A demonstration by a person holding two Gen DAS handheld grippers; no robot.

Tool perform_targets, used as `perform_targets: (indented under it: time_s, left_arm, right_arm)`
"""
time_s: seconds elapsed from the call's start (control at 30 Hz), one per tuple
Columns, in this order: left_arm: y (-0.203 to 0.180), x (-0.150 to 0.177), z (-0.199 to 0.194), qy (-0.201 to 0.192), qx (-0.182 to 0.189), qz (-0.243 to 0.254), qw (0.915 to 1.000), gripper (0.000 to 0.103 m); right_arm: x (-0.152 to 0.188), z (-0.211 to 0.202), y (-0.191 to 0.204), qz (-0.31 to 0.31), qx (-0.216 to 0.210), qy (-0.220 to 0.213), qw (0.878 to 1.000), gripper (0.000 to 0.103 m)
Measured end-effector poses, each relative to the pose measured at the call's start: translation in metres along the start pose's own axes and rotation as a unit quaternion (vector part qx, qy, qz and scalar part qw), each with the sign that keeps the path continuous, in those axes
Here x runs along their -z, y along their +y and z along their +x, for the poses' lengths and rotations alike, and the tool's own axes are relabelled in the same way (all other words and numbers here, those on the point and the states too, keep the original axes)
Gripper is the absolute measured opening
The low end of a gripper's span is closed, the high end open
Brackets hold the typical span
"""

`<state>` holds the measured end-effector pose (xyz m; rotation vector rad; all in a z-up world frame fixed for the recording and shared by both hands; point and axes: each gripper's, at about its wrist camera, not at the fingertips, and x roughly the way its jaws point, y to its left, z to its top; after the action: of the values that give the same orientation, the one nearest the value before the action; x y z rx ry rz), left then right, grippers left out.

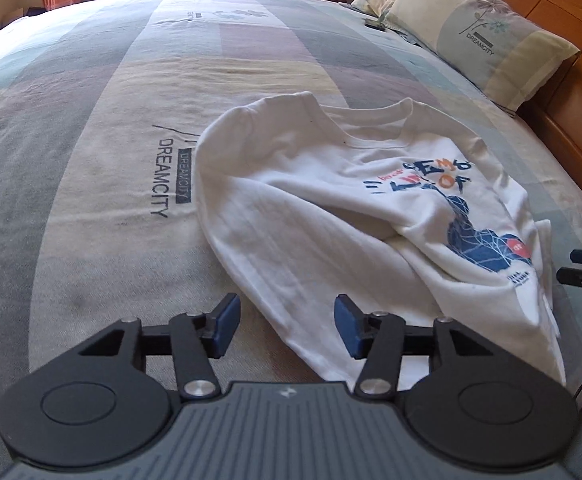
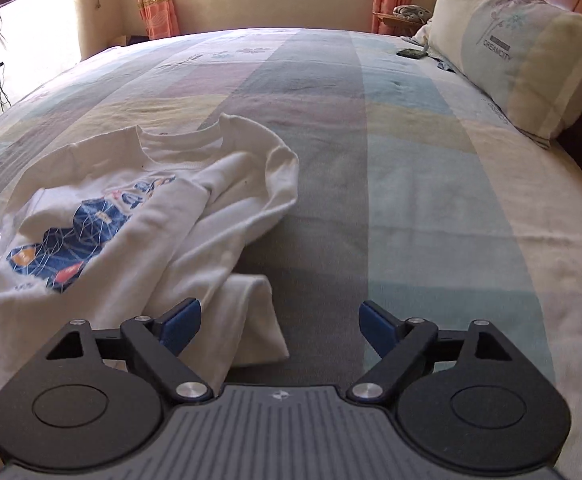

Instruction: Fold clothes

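In the left wrist view, the left gripper (image 1: 287, 326), a black linkage with blue pads, is sitting at the bottom centre of the frame with its jaws standing apart and nothing pinched between them; the lower edge of the white cotton T-shirt with a blue and orange printed graphic (image 1: 331, 208) is lying on the bed just past and partly between the two pads, without either pad pressing on it. That shirt is spreading from the centre toward the lower right of the frame, rumpled, with its neckline pointing toward the top. At the right edge, the black tips of the other gripper are poking in beside the shirt's hem. In the right wrist view, the right gripper (image 2: 279, 326) is occupying the bottom centre, its jaws spread wide and gripping nothing; a folded flap of the same shirt (image 2: 131, 240) is lying between the pads near the left one. The shirt is filling the left half of that frame. Under everything the striped pastel patchwork bedspread printed with DREAMCITY (image 2: 411, 184) is covering the bed. A matching pale pillow (image 2: 523, 48) is leaning against the orange wooden headboard (image 1: 571, 92) at the upper right, with a small dark flat object (image 2: 411, 53) lying just beside it.
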<state>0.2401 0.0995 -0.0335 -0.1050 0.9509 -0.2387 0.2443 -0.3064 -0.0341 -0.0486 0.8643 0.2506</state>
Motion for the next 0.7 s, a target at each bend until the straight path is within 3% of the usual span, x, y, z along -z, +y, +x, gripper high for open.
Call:
perform_targets:
  time_s: [0.1, 0.27, 0.37, 0.5, 0.7]
  left_arm:
    - [-0.02, 0.019, -0.014, -0.005, 0.019, -0.014, 0.9997, 0.065]
    - [-0.041, 0.046, -0.024, -0.01, 0.032, -0.044, 0.9985, 0.066]
    - [-0.047, 0.059, -0.021, -0.008, 0.03, -0.061, 0.9977, 0.066]
    - [-0.058, 0.068, -0.011, -0.01, 0.002, -0.058, 0.9983, 0.066]
    - [-0.07, 0.071, 0.01, -0.007, -0.011, -0.059, 0.9982, 0.066]
  right_arm:
    - [0.04, -0.013, 0.011, 0.016, 0.022, 0.02, 0.999, 0.091]
    - [0.087, -0.024, 0.034, 0.028, 0.027, 0.031, 0.999, 0.097]
    - [0.099, -0.026, 0.039, 0.044, 0.018, 0.026, 0.999, 0.103]
    - [0.105, -0.026, 0.048, 0.026, 0.037, 0.015, 0.999, 0.103]
    - [0.109, -0.028, 0.05, 0.044, 0.049, -0.002, 0.998, 0.103]
